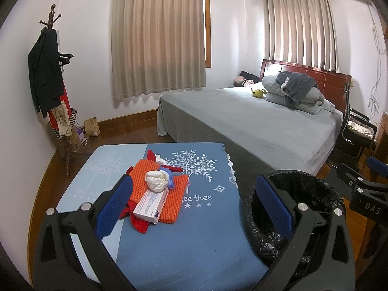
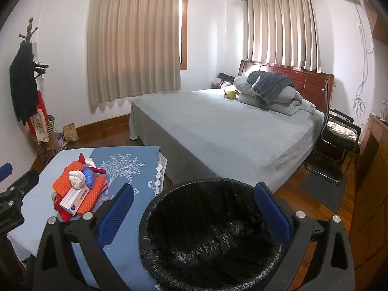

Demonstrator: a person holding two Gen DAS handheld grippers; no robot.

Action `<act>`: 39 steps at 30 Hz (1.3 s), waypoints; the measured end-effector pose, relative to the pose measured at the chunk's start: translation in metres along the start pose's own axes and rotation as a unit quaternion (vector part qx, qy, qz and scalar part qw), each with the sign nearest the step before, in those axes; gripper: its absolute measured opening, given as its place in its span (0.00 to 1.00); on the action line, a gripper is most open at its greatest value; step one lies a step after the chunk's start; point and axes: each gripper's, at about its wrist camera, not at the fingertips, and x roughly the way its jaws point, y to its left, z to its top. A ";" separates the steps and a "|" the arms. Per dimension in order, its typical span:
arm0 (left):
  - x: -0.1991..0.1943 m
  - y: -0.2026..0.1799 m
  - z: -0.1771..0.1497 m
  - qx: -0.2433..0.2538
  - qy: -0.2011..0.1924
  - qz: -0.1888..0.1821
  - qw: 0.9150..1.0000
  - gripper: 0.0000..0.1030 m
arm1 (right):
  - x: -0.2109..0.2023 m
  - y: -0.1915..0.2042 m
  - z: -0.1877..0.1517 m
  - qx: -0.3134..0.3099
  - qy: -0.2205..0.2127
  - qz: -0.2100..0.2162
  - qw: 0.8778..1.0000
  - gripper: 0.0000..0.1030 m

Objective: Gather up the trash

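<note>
A pile of trash lies on a blue table (image 1: 194, 230): a crumpled white tissue (image 1: 157, 180), a white carton box (image 1: 150, 203), orange foam netting (image 1: 158, 194), a small blue wad (image 1: 171, 183) and red scraps (image 1: 139, 224). The pile also shows in the right wrist view (image 2: 77, 189). A bin with a black liner (image 2: 208, 232) stands right of the table; its rim shows in the left wrist view (image 1: 312, 194). My left gripper (image 1: 194, 208) is open above the table, just before the pile. My right gripper (image 2: 194, 208) is open above the bin.
A large bed (image 1: 254, 121) with folded grey bedding stands behind the table. A coat rack (image 1: 51, 77) with clothes and bags is at the left wall. A chair (image 2: 339, 135) and wooden cabinet (image 2: 373, 194) are on the right.
</note>
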 end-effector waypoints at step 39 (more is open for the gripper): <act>-0.001 0.003 0.003 -0.002 0.000 -0.001 1.000 0.95 | 0.000 0.002 -0.001 0.000 0.003 0.001 1.000 0.94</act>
